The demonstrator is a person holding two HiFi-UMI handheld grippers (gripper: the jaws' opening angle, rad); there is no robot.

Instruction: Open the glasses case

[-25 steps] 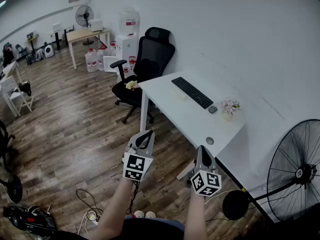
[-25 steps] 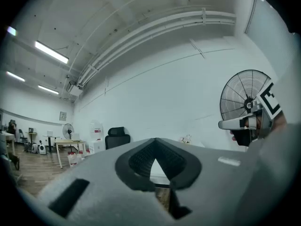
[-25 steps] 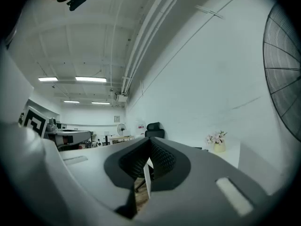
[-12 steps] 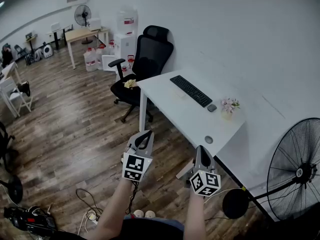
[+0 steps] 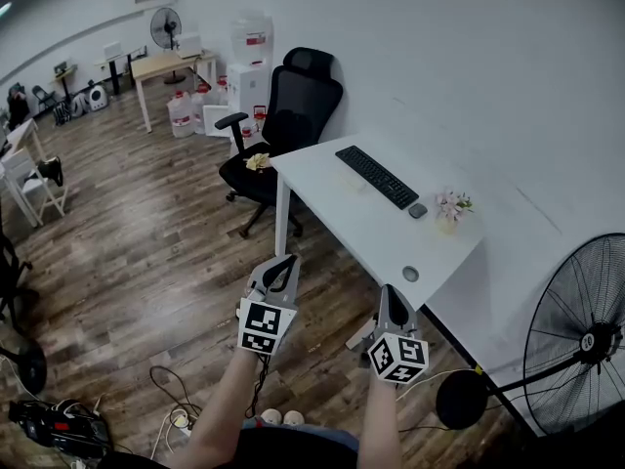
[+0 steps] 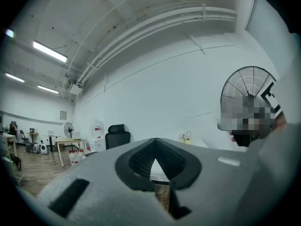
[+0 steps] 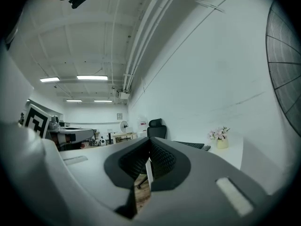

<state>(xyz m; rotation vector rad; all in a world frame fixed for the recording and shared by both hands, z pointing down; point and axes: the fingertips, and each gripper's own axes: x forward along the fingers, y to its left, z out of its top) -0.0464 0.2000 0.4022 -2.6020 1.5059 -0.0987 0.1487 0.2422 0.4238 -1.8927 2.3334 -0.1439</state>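
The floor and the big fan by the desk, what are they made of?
The floor looks like wood planks or wood-look laminate: brown streaky grain, long board seams, a soft sheen. The fan seems to have a black metal wire cage, with thin, even spokes around a hub, though it could be painted plastic.

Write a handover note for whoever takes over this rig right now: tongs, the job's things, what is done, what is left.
Left tongs: shut, empty, held over the floor, short of the desk.
Right tongs: shut, empty, alongside.
No glasses case shows in any view; the desk carries a keyboard, a mouse and a small vase of flowers.
Done: nothing.
Left: find the case, then open it.
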